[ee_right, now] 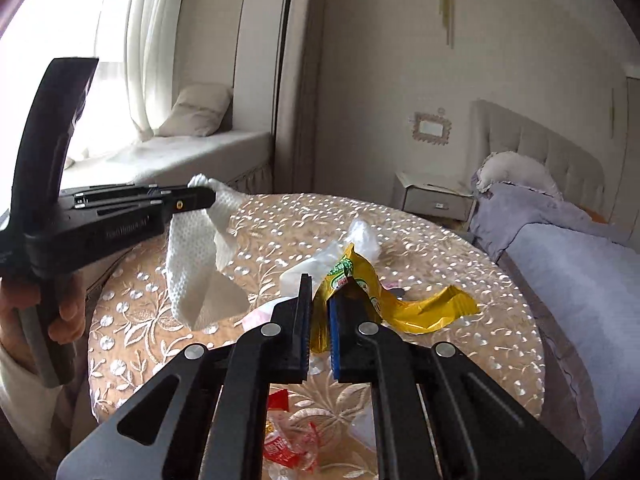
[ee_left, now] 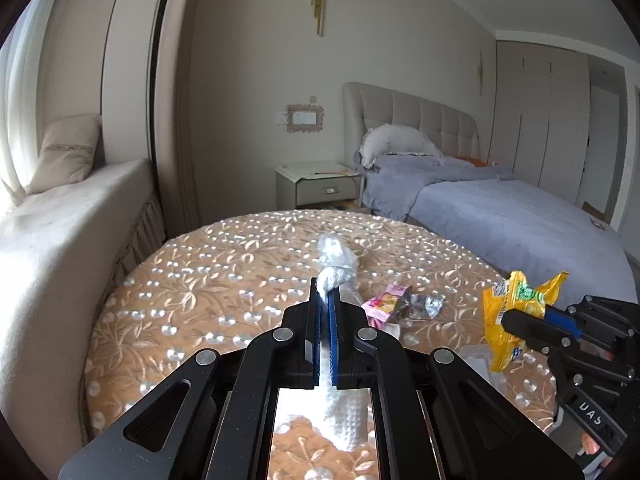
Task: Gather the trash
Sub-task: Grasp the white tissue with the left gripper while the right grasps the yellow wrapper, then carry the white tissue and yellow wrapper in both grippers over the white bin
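Right wrist view: above the round table (ee_right: 460, 240), the right gripper (ee_right: 320, 320) pinches a yellow wrapper (ee_right: 420, 312), the left gripper (ee_right: 200, 200) a white tissue (ee_right: 192, 264); red wrappers (ee_right: 284, 448) remain on it, uncollected

The round worktop (ee_left: 192, 280) wore a tan cloth with a pale leaf-and-flower embroidery. The paper towel (ee_left: 336, 270) was white with a dimpled weave, the snack wrapper (ee_right: 404, 304) yellow with green print. Another wrapper (ee_left: 386, 300) was pink, one (ee_right: 286, 446) red. Each black hand-held gripper (ee_left: 325, 300) had blue pads. The bed (ee_left: 500, 216) was lavender.
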`<state>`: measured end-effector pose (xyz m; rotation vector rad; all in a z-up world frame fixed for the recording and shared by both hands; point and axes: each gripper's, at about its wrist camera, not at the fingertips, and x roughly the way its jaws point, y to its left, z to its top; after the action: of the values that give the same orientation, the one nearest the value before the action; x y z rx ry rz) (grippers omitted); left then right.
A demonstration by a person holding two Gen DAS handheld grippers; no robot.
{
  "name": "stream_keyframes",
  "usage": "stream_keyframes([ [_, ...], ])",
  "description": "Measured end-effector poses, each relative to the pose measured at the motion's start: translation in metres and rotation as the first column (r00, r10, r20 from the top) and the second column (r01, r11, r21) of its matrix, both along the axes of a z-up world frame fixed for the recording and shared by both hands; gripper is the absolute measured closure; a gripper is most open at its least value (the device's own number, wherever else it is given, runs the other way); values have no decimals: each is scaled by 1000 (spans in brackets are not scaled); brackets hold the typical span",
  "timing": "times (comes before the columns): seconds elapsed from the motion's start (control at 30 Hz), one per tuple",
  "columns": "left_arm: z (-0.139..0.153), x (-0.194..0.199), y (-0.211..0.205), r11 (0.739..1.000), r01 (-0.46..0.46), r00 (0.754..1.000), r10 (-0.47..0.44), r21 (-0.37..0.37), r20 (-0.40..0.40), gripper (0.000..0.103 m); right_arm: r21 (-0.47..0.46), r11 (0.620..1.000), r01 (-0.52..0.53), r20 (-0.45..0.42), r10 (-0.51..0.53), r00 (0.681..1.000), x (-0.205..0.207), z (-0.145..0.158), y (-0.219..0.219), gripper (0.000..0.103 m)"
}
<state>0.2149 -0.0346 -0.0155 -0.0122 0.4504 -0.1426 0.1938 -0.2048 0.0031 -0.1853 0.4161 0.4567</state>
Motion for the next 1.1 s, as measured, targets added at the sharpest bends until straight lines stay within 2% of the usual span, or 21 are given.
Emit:
stream_keyframes([
  [0.23,-3,-2,-56,992,119,993,-119,-34,11,100,26,993,115,51,-116,992,-24,12,-52,94],
  [0.53,-15,-3,-143,960,281,960,-281,-22,-4,100,32,965,261,71,-262,962,-50,11,-116,94],
  [0.73,-24,-2,-203,921,389,921,-389,-11,-25,100,40,932,361,80,-363,928,-64,7,-159,94],
  [1.1,-41,-7,-294,848,529,847,-528,16,-56,100,53,870,491,62,-493,868,-81,-13,-220,94],
])
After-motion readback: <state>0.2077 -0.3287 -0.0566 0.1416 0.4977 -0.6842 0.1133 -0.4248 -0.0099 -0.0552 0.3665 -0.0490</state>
